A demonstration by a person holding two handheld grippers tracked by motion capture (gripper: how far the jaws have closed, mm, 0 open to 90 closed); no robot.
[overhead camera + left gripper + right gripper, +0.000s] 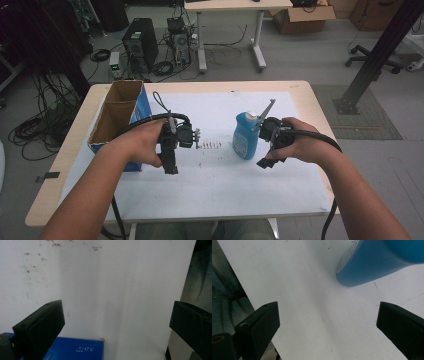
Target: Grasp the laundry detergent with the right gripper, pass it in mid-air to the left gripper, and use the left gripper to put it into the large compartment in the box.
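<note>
Approach phase at a table covered by a white sheet (210, 175). The blue bottle (245, 136) with a white cap stands upright right of the sheet's centre; in the right gripper view its base (372, 267) sits beyond and to the right of the jaws, not between them. The right gripper (265, 161) hangs just right of the bottle, pointing down toward the near edge, with its jaws spread wide and nothing between them. The left gripper (171, 169), likewise spread and empty, hovers left of centre, just beside the open cardboard box (116, 114) with blue sides at the table's left; the left gripper view shows a corner of that blue box (80, 348) under its jaws. A patch of dark specks (207, 146) marks the sheet between the two hands. Judged step: neither tool has a grasp yet; the bottle is the likely target. The next move calls for turning the right gripper toward the bottle, centring its body between the jaws, then closing.
</note>
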